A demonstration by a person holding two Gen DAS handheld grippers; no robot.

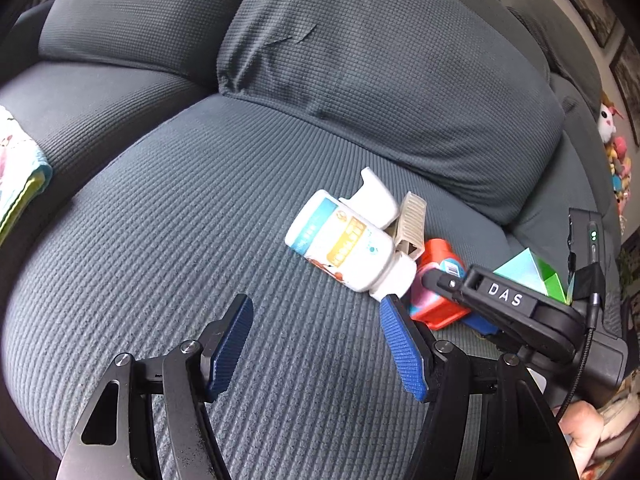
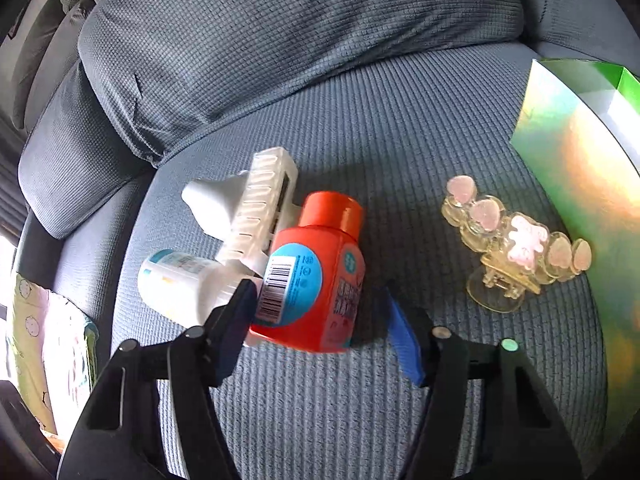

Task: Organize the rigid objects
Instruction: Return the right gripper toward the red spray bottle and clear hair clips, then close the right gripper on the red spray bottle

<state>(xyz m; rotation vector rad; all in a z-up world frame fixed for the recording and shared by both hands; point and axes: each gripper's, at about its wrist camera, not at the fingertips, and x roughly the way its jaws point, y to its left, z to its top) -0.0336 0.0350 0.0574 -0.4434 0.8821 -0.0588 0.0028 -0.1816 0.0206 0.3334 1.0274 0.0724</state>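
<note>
A white pill bottle lies on the grey sofa seat, over a white plastic piece and a beige comb-like clip. An orange bottle lies beside it. My left gripper is open and empty, its right fingertip near the white bottle's cap. In the right wrist view my right gripper is open around the base of the orange bottle, next to the white bottle. A clear hair claw with pink hearts lies to the right.
A green shiny open box stands at the seat's right edge. Grey back cushions rise behind the objects. Folded patterned cloth lies at the left. Plush toys sit far right.
</note>
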